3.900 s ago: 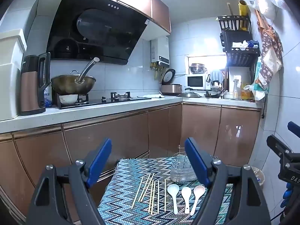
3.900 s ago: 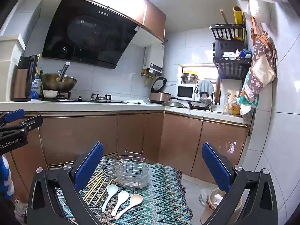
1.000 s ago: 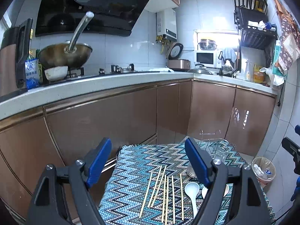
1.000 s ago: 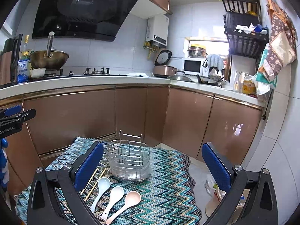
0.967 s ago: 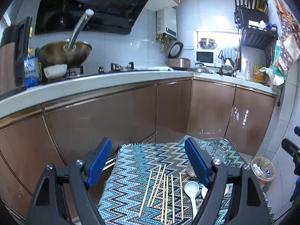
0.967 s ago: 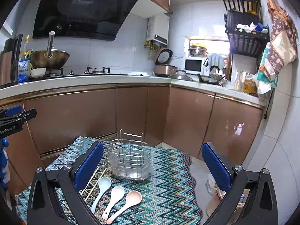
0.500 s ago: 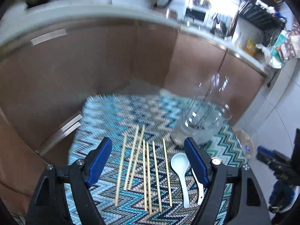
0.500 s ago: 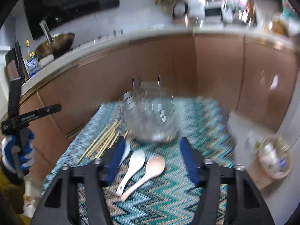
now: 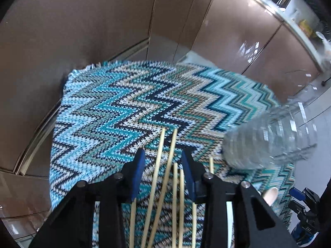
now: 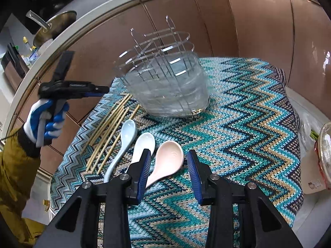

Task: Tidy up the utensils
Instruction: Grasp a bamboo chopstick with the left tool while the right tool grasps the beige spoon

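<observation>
Several pale wooden chopsticks (image 9: 165, 177) lie side by side on a zigzag knit cloth (image 9: 115, 111). My left gripper (image 9: 163, 161) hangs over their far ends, jaws closing, with some chopsticks between the blue pads but no pad pressing on them. A pink spoon (image 10: 168, 159), a white spoon (image 10: 142, 144) and a light-blue spoon (image 10: 126, 132) lie in a row. My right gripper (image 10: 168, 163) hovers over the pink spoon's bowl, jaws closing and not touching it. A clear holder with a wire rack (image 10: 165, 82) stands beyond the spoons.
A gloved hand (image 10: 43, 122) in a mustard sleeve carries the left gripper (image 10: 102, 90) above the chopsticks (image 10: 109, 128). Brown cabinet doors (image 10: 258, 31) run behind the cloth. A plastic bag and container (image 10: 324, 155) sit off the cloth's right edge. The holder (image 9: 269, 144) stands right of the chopsticks.
Both grippers have tipped down from facing the kitchen to the cloth and dropped close to it. Both pairs of jaws have narrowed, left over the chopsticks, right over the pink spoon.
</observation>
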The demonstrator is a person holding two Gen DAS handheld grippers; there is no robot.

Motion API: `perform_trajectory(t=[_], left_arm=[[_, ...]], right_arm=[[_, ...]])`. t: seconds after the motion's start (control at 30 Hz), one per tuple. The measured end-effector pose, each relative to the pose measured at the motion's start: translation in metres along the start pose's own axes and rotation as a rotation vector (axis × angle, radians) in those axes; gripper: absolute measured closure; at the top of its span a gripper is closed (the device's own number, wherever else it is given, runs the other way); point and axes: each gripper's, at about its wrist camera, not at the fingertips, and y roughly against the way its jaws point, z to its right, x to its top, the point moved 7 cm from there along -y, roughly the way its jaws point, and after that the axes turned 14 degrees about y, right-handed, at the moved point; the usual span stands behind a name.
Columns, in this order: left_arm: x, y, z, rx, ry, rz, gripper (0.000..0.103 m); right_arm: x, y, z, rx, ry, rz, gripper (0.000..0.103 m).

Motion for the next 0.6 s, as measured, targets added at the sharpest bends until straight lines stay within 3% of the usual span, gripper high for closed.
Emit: perform_trajectory(t=[0.2,0.27,0.6], left_arm=[[0.006,-0.022,0.003,0.041,-0.030,-0.042,0.080],[0.008,-0.028,0.004,0.051,-0.039,-0.058,0.088],[0.012,-0.051,0.001,0.094,-0.059,-0.103,0.093]], right_arm=[[-0.004,-0.017,0.010,0.021,-0.012,-0.035,0.066],[-0.005,-0.021,0.013,0.021,-0.013,-0.044,0.066],[-0.004,-0.036,0.017,0.036,-0.001,-0.083,0.066]])
